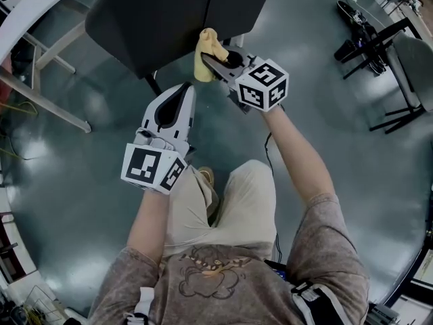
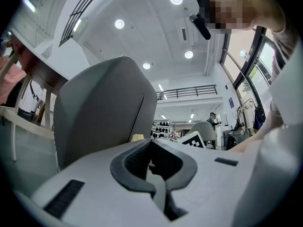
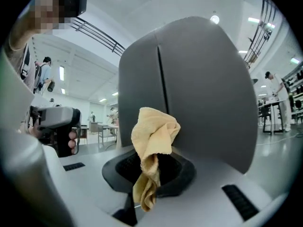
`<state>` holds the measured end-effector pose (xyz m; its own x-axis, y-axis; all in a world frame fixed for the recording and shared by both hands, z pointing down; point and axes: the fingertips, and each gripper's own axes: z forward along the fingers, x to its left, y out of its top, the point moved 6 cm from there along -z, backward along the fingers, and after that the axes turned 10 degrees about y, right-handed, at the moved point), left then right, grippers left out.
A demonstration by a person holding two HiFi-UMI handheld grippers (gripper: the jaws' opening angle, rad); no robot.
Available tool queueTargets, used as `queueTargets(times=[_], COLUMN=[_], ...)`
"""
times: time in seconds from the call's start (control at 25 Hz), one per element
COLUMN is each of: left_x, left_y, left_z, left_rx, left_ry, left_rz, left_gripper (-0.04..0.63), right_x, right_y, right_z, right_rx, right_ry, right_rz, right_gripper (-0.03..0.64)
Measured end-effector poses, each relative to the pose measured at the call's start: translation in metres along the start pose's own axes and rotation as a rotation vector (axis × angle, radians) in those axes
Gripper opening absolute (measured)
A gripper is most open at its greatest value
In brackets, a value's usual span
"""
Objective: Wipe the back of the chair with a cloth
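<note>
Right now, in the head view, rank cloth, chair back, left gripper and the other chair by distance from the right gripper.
1. cloth: clamped in the right gripper.
2. chair back: just ahead, behind the cloth.
3. left gripper: lower left, shut and empty.
4. other chair: far right, across the floor.

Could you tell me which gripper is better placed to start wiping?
Right: the right gripper grips the yellow cloth at the chair back; the left gripper is shut, empty and farther from it.
</note>
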<state>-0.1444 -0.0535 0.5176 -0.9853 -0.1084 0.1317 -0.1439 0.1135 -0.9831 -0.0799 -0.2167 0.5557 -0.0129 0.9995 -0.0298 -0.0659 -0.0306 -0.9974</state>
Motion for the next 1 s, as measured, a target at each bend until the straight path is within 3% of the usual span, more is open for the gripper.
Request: queueTargets(times=[0.28, 0.48, 0.76, 0.88, 1.0], left_x=[-0.005, -0.007, -0.008, -0.011, -0.014], left_y=[0.002, -0.001, -0.006, 0.009, 0.028], left_z=[0.003, 0.005, 0.018, 0.031, 0.052], left_rx=[-0.005, -0.003, 0.019, -0.005, -0.014], left_ry=[-0.011, -0.015, -0.003, -0.03, -0.066], left_rz=[-0.008, -0.011, -0.018, -0.071, -0.075], left_gripper=[0.008, 0.008, 0.008, 0.008, 0.008], right_x=[-0.024, -0.032, -0.034, -0.034, -0.036], right_y=[0.002, -0.003, 0.0, 0.007, 0.02], right_z=[-0.1, -0.141, -0.148, -0.151, -0.153], right_rx=[-0.035, -0.044, -0.046, -0.048, -0.059], right_ry=[-0.19, -0.281, -0.295, -0.296, -0.294], right_rz=[0.011, 0.025, 0.025, 0.024, 0.028], right_gripper=[0.069, 0.069, 0.069, 0.069, 0.069])
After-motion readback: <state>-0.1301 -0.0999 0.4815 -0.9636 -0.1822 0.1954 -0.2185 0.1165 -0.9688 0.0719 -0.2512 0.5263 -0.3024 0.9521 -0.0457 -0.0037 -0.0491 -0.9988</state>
